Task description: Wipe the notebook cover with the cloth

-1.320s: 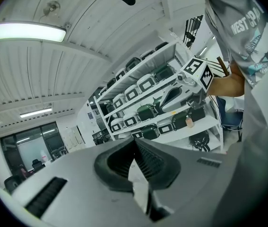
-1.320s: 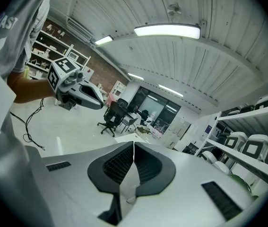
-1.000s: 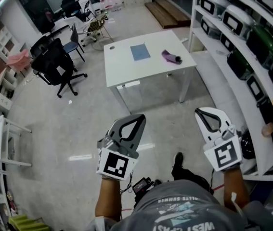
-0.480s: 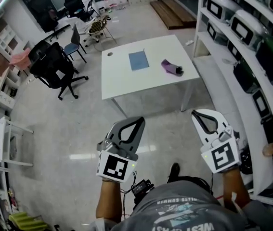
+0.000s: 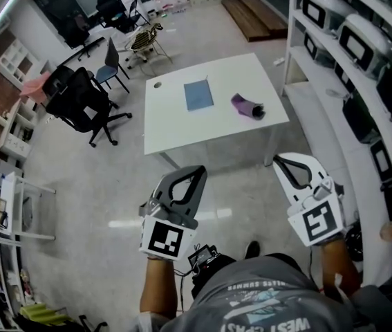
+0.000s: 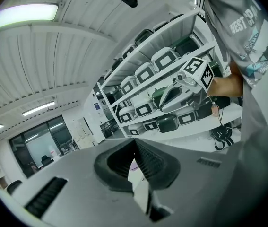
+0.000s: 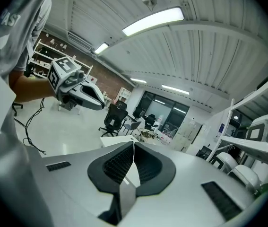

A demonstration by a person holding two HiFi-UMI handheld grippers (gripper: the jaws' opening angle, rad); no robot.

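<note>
A blue notebook point(image 5: 198, 95) lies flat on a white table point(image 5: 175, 123) well ahead of me. A crumpled purple cloth point(image 5: 247, 106) rests to its right on the same table. Both grippers hang in the air over the floor, far short of the table. The left gripper point(image 5: 197, 171) is shut with nothing in it, its jaws meeting tip to tip point(image 6: 134, 141). The right gripper point(image 5: 283, 159) is shut and empty too, its tips touching point(image 7: 133, 142). Each gripper view shows the other gripper: the right gripper point(image 6: 171, 92) and the left gripper point(image 7: 84, 94).
White shelving point(image 5: 361, 75) with several cased devices runs along the right. Black office chairs point(image 5: 81, 101) stand left of the table, and a low white rack point(image 5: 5, 206) sits at the far left. Grey floor point(image 5: 99, 185) lies between me and the table.
The view has drifted back: the table, notebook and cloth sit slightly lower and nearer in the frame. Both grippers stay shut and keep their pose.
</note>
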